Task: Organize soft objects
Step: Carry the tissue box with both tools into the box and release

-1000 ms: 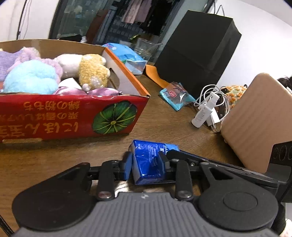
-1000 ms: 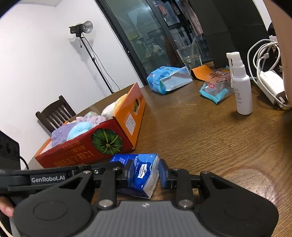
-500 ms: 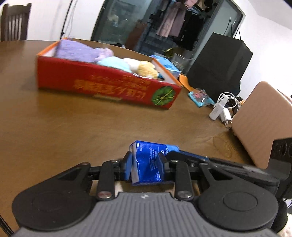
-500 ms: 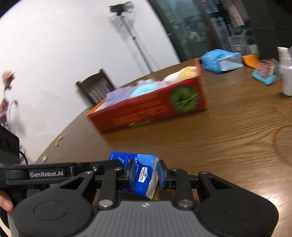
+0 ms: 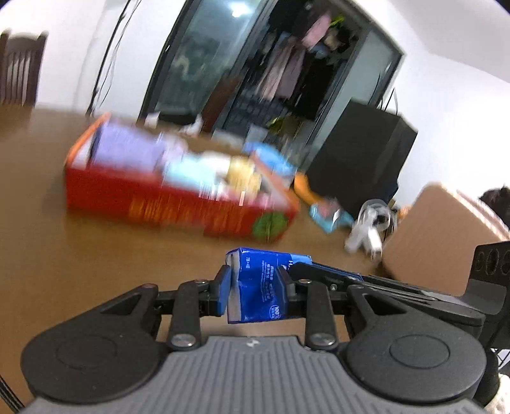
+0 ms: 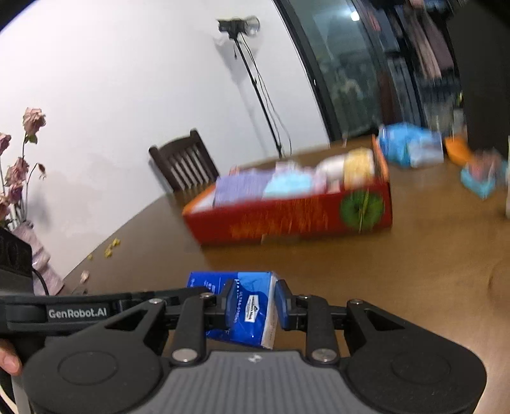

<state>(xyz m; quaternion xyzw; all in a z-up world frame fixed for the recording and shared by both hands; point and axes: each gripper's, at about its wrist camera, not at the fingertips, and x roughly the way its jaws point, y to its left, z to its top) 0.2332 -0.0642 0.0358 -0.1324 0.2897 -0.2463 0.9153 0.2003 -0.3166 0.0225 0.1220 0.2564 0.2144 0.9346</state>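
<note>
A blue tissue pack [image 5: 258, 288] hangs above the wooden table [image 5: 95, 254], gripped from both sides at once. My left gripper [image 5: 255, 286] is shut on one end of it. My right gripper [image 6: 251, 302] is shut on the other end of the pack [image 6: 247, 307]. Each gripper's black body reaches into the other's view from the side. Beyond the pack stands a long red cardboard box [image 5: 172, 203] with a green melon print, filled with plush toys [image 6: 287, 183] in purple, light blue, white and yellow. The box [image 6: 287, 219] is blurred in both views.
A black box [image 5: 360, 159] and a tan rounded object [image 5: 443, 235] stand at the right, with white cables [image 5: 363, 235] and a blue snack packet [image 5: 331, 216] between. A blue bag [image 6: 411, 148] lies behind the red box. A chair [image 6: 185, 165], a light stand [image 6: 239, 25] and dried flowers [image 6: 19, 172] stand at the far side.
Both grippers have risen and pulled back from the red box with the blue pack still held between them. The box now looks smaller and farther away.
</note>
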